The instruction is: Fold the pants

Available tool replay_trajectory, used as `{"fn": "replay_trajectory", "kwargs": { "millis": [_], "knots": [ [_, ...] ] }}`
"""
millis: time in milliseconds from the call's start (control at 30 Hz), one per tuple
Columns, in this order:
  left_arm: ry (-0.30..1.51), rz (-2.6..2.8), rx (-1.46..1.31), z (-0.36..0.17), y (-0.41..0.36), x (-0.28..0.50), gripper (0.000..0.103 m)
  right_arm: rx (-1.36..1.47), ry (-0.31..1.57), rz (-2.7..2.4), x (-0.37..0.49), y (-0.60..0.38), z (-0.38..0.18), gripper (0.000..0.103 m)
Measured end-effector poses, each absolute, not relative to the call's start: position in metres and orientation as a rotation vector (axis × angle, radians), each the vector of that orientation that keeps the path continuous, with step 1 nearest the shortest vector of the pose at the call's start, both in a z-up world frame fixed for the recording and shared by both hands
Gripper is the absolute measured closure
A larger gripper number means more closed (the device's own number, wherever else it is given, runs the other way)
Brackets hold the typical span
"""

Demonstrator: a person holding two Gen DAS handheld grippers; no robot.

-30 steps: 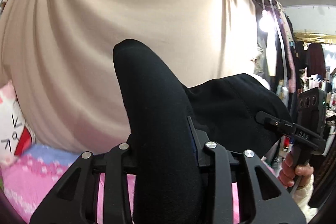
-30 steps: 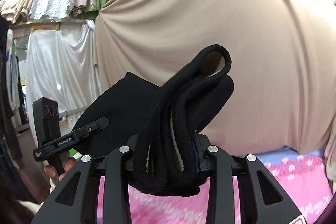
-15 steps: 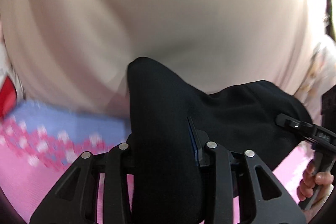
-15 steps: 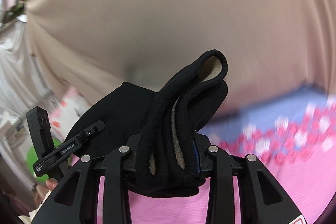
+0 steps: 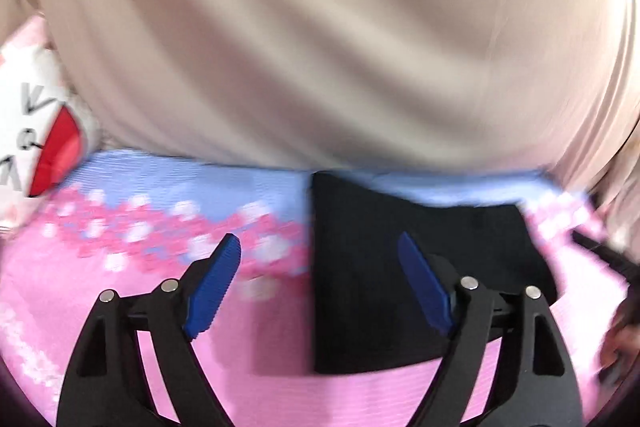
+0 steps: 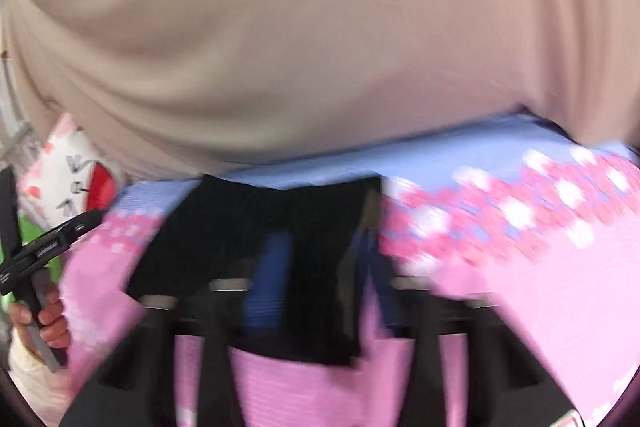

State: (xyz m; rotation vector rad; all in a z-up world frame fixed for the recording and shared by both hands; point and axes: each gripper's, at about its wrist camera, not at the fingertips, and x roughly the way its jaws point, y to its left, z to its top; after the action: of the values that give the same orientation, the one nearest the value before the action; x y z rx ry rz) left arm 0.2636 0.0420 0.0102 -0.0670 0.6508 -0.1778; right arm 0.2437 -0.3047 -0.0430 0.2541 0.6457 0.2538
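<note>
The black pants [image 5: 372,267] lie folded flat in a rectangle on the pink flowered bed cover [image 5: 120,287]. My left gripper [image 5: 320,267] is open and empty, its blue pads spread wide, its right pad over the pants' left part. In the right wrist view the pants [image 6: 260,227] lie just ahead. My right gripper [image 6: 316,279] is blurred by motion; its blue pads [image 6: 268,275] stand apart over the cloth, so it looks open. The left gripper also shows at that view's left edge [image 6: 40,251].
A beige curtain [image 5: 320,47] hangs right behind the bed. A white cushion with red and black marks [image 5: 36,139] sits at the left by the curtain. The cover turns light blue [image 6: 440,155] near the curtain.
Both grippers held the pants up, shut on them. They swung down toward the bed and opened; the pants now lie folded on the cover.
</note>
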Motion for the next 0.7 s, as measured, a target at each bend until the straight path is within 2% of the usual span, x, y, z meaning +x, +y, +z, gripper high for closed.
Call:
{"fn": "replay_trajectory", "kwargs": {
  "millis": [100, 200, 333, 433, 500, 567, 633, 700],
  "knots": [
    [0.735, -0.207, -0.089, -0.012, 0.009, 0.300, 0.024, 0.269, 0.691, 0.316, 0.284, -0.276, -0.051, 0.101],
    [0.861, -0.095, -0.023, -0.065, -0.011, 0.330, 0.032, 0.280, 0.781, 0.237, 0.318, -0.279, -0.087, 0.103],
    [0.856, -0.093, -0.105, -0.096, 0.010, 0.333, 0.015, 0.392, 0.773, 0.273, 0.327, -0.307, -0.130, 0.103],
    [0.867, -0.106, -0.133, -0.086, 0.015, 0.328, 0.019, 0.381, 0.795, 0.245, 0.323, -0.304, -0.119, 0.103],
    [0.840, -0.098, -0.095, -0.069, 0.014, 0.310, 0.021, 0.327, 0.759, 0.210, 0.306, -0.296, -0.094, 0.093],
    [0.794, -0.095, -0.058, -0.048, 0.013, 0.281, 0.020, 0.256, 0.691, 0.176, 0.269, -0.282, -0.063, 0.093],
    [0.762, -0.106, -0.039, -0.033, 0.011, 0.253, 0.017, 0.204, 0.654, 0.134, 0.233, -0.271, -0.047, 0.086],
    [0.726, -0.097, -0.019, -0.020, 0.010, 0.222, 0.013, 0.175, 0.619, 0.097, 0.199, -0.263, -0.036, 0.070]
  ]
}}
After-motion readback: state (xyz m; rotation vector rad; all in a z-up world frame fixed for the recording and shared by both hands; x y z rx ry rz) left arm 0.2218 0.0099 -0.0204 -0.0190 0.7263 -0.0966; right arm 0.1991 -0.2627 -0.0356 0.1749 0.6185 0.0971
